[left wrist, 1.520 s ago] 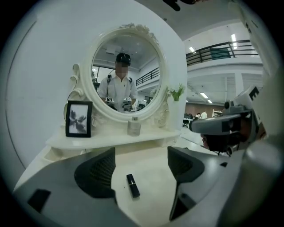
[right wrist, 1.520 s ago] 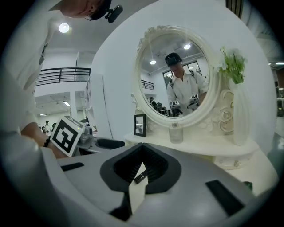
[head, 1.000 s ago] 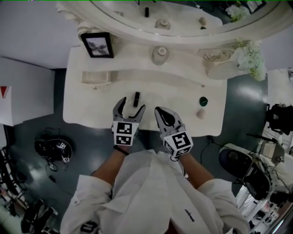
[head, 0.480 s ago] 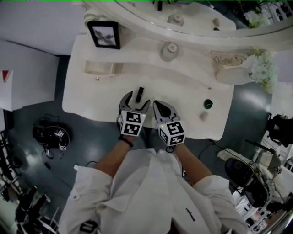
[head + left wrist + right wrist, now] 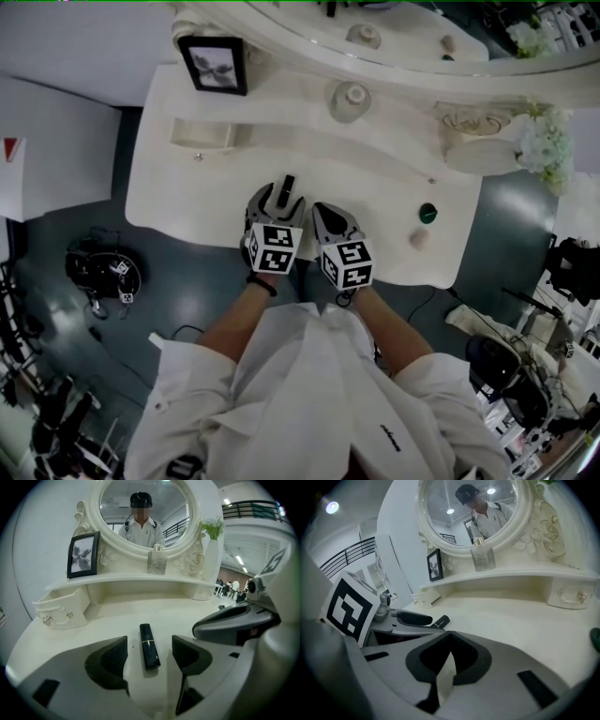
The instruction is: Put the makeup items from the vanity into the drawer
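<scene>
As the head view looks down, the left hand-held gripper [image 5: 275, 199] and right hand-held gripper [image 5: 325, 216] sit side by side at the counter's [image 5: 178, 197] front edge. In the left gripper view, the jaws are closing around a flat-lying lipstick [image 5: 148, 646], pads clear of it; a drawer [image 5: 61, 610] stands beyond, left. In the right gripper view, the jaws meet, empty.

1. Head view: overhead, looking steeply down on the vanity top [image 5: 178, 187]; the widest and farthest view.
2. Left gripper view: low over that top, close in, facing the mirror [image 5: 168, 503] head-on.
3. Right gripper view: equally low, facing the mirror obliquely from the right.
4. Shared by all three: lipstick [image 5: 287, 185], picture frame [image 5: 214, 64].
</scene>
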### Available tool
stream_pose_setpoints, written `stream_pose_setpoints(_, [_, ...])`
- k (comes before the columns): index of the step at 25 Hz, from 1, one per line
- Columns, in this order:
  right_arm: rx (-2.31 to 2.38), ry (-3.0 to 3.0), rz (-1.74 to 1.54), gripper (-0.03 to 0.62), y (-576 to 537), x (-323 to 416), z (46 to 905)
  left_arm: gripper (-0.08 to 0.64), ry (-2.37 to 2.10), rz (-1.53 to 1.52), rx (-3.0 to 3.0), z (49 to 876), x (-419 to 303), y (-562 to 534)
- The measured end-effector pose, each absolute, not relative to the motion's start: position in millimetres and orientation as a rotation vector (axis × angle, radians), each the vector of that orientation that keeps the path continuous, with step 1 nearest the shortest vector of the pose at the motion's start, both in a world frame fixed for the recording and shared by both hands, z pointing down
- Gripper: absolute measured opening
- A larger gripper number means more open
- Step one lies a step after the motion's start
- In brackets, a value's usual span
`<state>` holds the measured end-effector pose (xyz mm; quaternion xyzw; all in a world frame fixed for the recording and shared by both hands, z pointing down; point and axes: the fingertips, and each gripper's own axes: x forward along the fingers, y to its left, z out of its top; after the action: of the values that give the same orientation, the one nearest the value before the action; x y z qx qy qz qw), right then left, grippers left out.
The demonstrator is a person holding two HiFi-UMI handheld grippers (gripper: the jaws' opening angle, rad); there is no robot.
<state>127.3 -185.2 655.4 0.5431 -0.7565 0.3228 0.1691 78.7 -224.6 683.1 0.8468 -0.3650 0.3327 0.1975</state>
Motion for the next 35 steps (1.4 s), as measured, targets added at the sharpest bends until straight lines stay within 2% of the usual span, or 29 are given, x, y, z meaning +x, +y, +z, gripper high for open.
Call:
stream_pose_setpoints(3, [1.543, -2.149, 0.923, 0.017, -187.4, 127.9, 657.3, 0.31, -1.027, 0.941, 2.369, 684.7, 80.9, -225.0])
stream_pose_setpoints(6, [1.538, -2.152, 0.923, 0.018, -189.6, 127.0, 658.4, 0.259, -1.046, 0.954, 2.368, 686.7, 79.9, -227.5])
stream_pose_setpoints(10, [1.534, -2.152, 0.923, 0.018, -190.6, 125.8, 659.4, 0.253, -1.043, 0.985, 2.365, 690.6, 78.2, -227.4])
stream_pose_setpoints(19, [1.52, -2.158, 0.919, 0.018, -194.1, 121.4, 659.5, 0.121, -1.048, 1.007, 2.396, 689.9, 81.8, -225.2])
stream_pose_setpoints(27, [1.507, -2.17, 0.91, 0.018, -196.9, 116.8, 655.4, 0.115, -1.072, 0.925, 2.379, 680.3, 74.1, -231.0])
stream_pose_setpoints(35, [1.445, -2.279, 0.849, 0.018, -230.8, 83.7, 624.8, 0.114, -1.143, 0.749, 2.375, 631.5, 51.1, -254.4])
